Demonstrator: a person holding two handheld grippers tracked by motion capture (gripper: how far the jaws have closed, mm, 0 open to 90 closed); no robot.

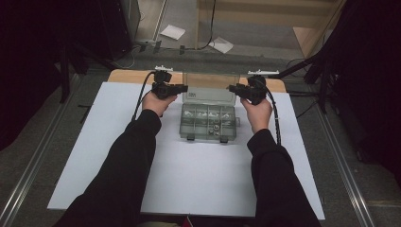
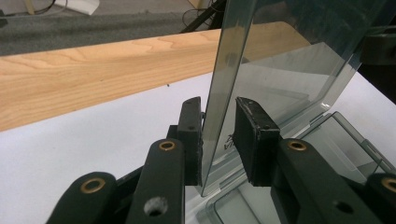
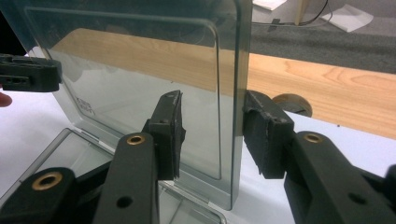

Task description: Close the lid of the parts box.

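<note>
A clear plastic box [image 1: 208, 124] of small parts sits mid-table on a white sheet [image 1: 118, 156], its lid [image 1: 208, 89] already upright, while the left gripper [image 1: 182, 88] and right gripper [image 1: 232, 88] straddle the lid's side edges with jaws open, not pinching, so nothing has yet been taken out.

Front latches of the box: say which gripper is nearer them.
Neither clearly: left gripper and right gripper flank the upright lid, both behind the latches.
</note>
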